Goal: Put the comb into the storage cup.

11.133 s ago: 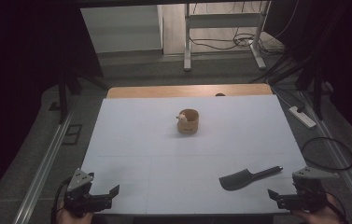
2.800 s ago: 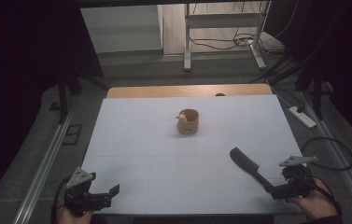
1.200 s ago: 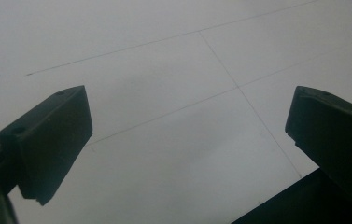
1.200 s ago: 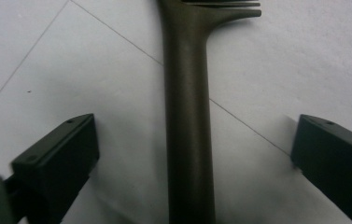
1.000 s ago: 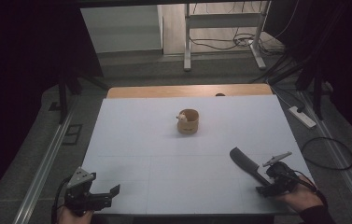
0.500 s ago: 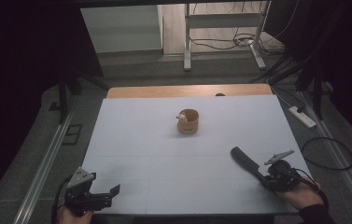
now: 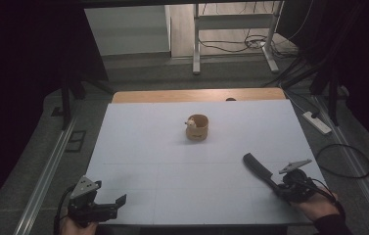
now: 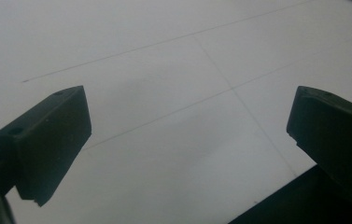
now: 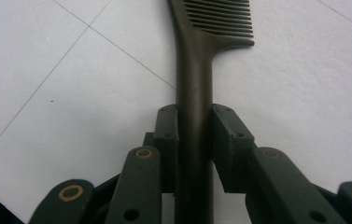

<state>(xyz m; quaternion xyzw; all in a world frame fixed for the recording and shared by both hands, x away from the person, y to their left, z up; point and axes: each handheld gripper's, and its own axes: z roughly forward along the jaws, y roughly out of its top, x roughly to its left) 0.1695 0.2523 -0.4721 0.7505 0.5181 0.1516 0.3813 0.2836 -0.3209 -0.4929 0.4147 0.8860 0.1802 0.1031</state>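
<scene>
One cup mid-table, well apart from spatula.

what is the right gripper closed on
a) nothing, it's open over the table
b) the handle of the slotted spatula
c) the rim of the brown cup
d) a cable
b: in the right gripper view the right gripper has a jaw pressed on each side of the dark handle of the spatula, whose slotted head lies ahead on the white table.
</scene>
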